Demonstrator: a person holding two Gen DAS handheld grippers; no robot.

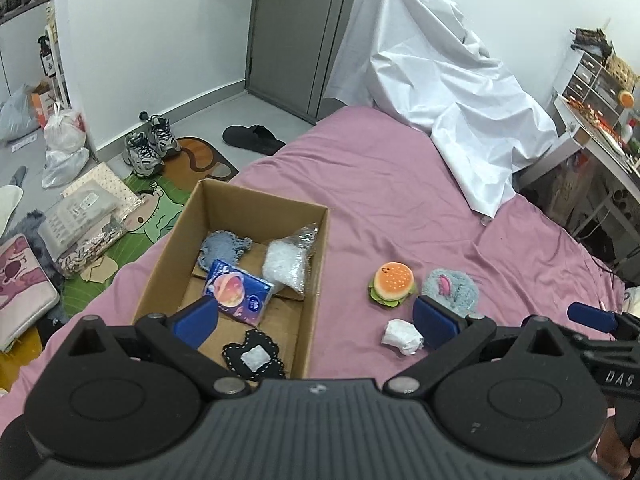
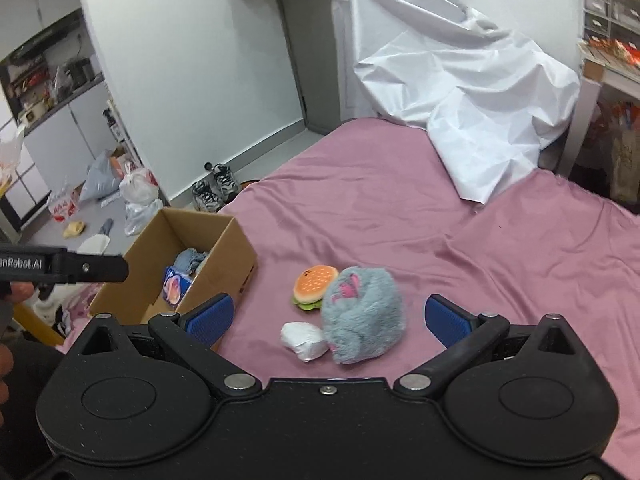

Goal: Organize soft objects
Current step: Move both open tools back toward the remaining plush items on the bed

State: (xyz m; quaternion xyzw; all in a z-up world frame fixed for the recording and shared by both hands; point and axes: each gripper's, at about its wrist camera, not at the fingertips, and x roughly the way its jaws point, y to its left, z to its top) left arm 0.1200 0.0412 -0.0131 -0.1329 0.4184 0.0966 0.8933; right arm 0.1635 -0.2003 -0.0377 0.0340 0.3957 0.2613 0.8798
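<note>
The left gripper (image 1: 316, 316) gapes wide, holding nothing, over the cardboard box (image 1: 316, 248) at centre-left; the right gripper (image 2: 328, 320) is equally wide and empty, framing the grey plush (image 2: 362, 316), burger toy (image 2: 314, 286) and white wad (image 2: 304, 340) at centre frame on the pink bedsheet (image 2: 500, 260); a crumpled white sheet (image 2: 460, 92) fills the upper right; shoes (image 1: 150, 146) sit at upper left.

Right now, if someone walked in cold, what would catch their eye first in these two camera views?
Probably the burger plush, the fluffy grey plush and a white crumpled wad huddled on the pink bedsheet, framed by the open right gripper. Left of them sits the cardboard box, already holding soft items. A white sheet is heaped behind.
</note>
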